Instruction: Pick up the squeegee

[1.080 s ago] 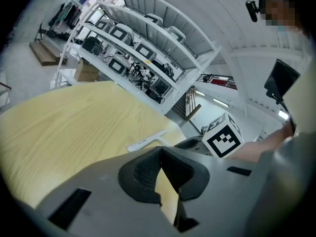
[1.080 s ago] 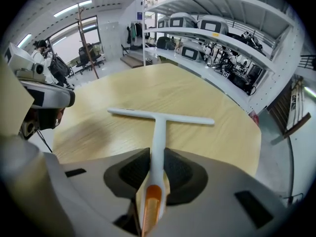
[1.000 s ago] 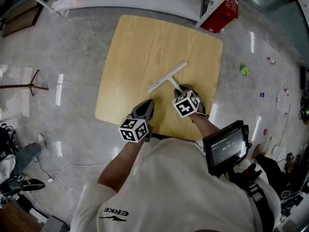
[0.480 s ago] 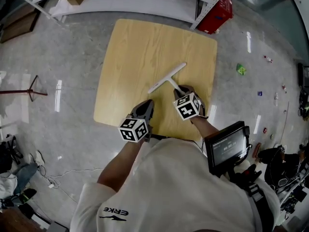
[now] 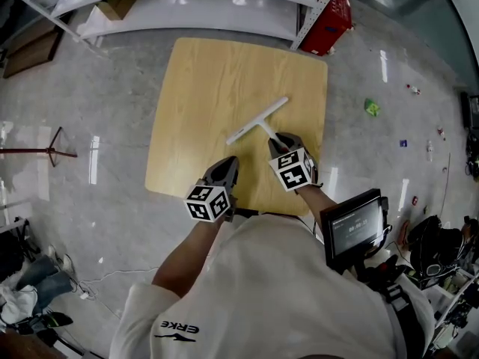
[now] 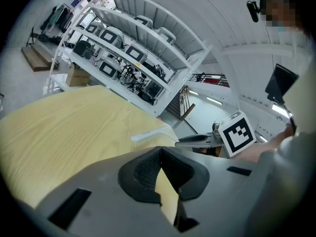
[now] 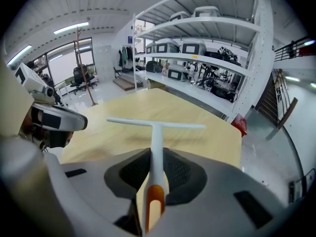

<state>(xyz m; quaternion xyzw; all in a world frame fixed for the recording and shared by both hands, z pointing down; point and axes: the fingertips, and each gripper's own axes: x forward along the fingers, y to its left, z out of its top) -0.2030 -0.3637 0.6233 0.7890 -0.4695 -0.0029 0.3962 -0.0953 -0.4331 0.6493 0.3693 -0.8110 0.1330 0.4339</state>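
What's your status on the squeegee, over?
Right hand-held gripper shut on squeegee handle. Left hand-held gripper shut, empty. Blade appears just off table. No obstruction seen.

white t-shirt point(image 5: 262, 290), black-white marker cubes point(image 5: 207, 202)

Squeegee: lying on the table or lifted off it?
Lifted: the right hand-held gripper clamps the squeegee handle; its blade casts a separate shadow on the table.
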